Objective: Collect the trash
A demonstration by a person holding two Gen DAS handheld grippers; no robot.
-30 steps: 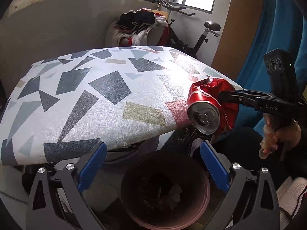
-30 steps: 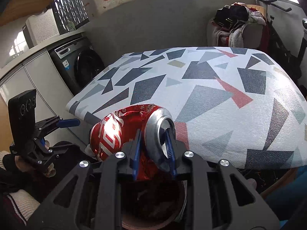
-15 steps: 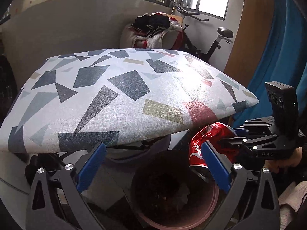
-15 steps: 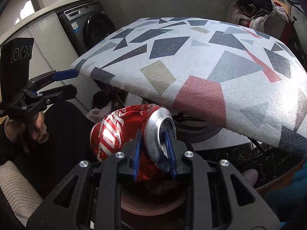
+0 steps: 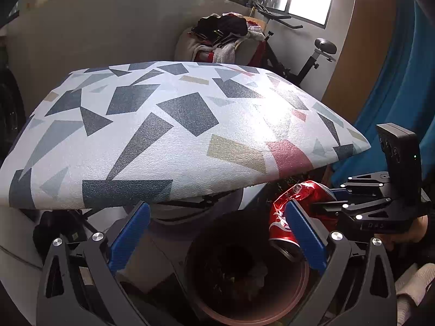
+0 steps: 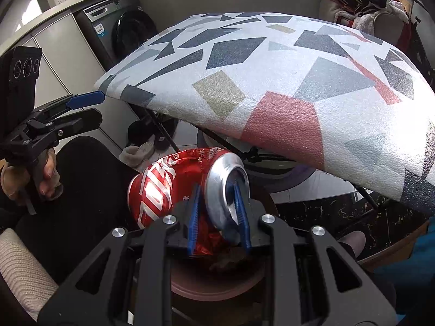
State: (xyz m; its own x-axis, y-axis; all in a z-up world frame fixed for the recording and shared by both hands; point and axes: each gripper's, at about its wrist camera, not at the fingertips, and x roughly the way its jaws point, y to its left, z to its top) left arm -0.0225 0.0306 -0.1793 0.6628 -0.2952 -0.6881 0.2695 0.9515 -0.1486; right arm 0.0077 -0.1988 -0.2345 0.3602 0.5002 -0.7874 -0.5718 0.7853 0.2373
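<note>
Over the dark bin, below the desk edge, the right gripper has lowered the crushed can, jaws now opening around it for the drop, while the left gripper hangs wide and empty.

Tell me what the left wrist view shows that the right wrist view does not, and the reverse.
Left wrist only: an exercise bike, and the left gripper open and empty.

Right wrist only: a washing machine, slippers on the floor, and the right gripper, jaws opening, pads still around the can's silver end.

Both: the crushed red can above the trash bin, and the patterned table.
</note>
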